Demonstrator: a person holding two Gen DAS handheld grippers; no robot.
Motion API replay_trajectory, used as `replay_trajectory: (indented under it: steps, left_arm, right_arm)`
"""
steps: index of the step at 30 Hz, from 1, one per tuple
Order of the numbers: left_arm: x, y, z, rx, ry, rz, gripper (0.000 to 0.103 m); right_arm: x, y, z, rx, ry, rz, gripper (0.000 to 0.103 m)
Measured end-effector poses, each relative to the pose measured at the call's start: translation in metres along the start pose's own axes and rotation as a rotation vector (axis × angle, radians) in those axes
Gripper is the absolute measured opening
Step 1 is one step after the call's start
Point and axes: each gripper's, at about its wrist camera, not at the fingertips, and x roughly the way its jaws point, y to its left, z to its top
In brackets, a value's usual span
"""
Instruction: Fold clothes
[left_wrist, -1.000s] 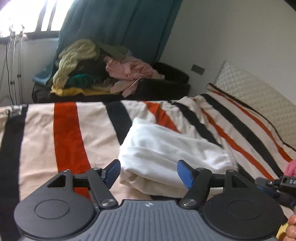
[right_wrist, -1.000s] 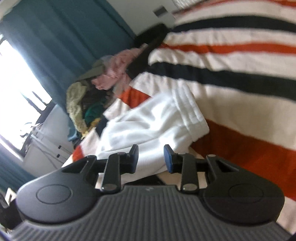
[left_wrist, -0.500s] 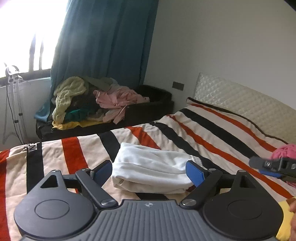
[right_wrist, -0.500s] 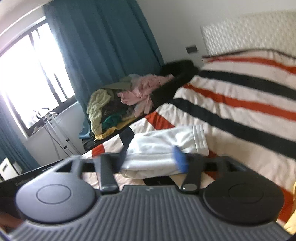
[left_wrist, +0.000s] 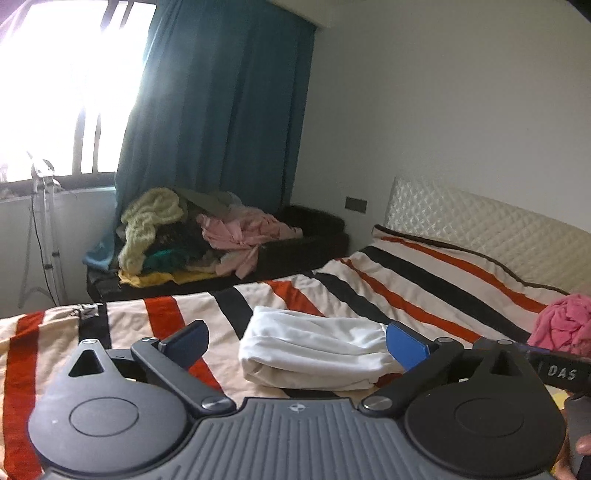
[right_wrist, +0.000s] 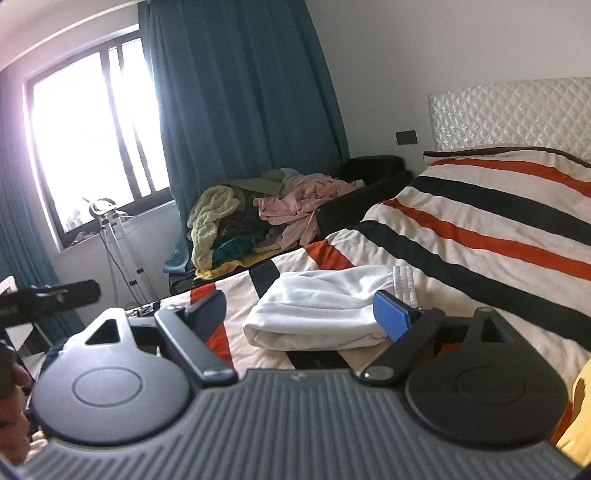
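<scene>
A folded white garment (left_wrist: 314, 349) (right_wrist: 325, 310) lies on the striped bedspread (left_wrist: 406, 291) (right_wrist: 480, 236), beyond both grippers. My left gripper (left_wrist: 295, 339) hovers above and short of it, jaws still opening, nothing between its blue pads. My right gripper (right_wrist: 306, 314) is likewise back from the garment, jaws still opening and empty. A crumpled pink garment (left_wrist: 565, 325) sits on the bed at the right, behind the other gripper's tip (left_wrist: 554, 369). A yellow cloth (right_wrist: 576, 424) shows at the lower right edge of the right wrist view.
A heap of unfolded clothes (left_wrist: 192, 236) (right_wrist: 266, 214) fills a dark couch (left_wrist: 314, 236) past the bed's far side, under a teal curtain (left_wrist: 221, 110). A quilted headboard (left_wrist: 480, 225) stands at the right. A metal stand (right_wrist: 118, 243) is by the window.
Both grippers have let the white garment go, opened wide and drawn back and up from it. The right gripper's view has rolled level. The garment stays folded on the bed.
</scene>
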Motion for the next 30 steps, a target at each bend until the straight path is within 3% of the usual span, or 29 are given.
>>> replay_trajectory:
  steps: [12,19,25,30]
  left_arm:
    - [-0.009,0.0,-0.063,0.043,-0.011,0.04,0.103]
    - [-0.011,0.005,-0.099,0.051,-0.027,0.02,0.103]
    - [0.0,0.014,-0.115,-0.003,-0.019,0.024,0.103]
    - [0.006,0.022,-0.114,-0.005,-0.029,0.078,0.103]
  right_arm:
    - [0.008,0.019,-0.073,-0.081,-0.058,-0.032,0.088]
    - [0.015,0.026,-0.101,-0.084,-0.085,-0.022,0.088]
    - [0.028,0.028,-0.115,-0.135,-0.068,-0.042,0.088]
    - [0.037,0.029,-0.123,-0.132,-0.046,-0.073,0.088]
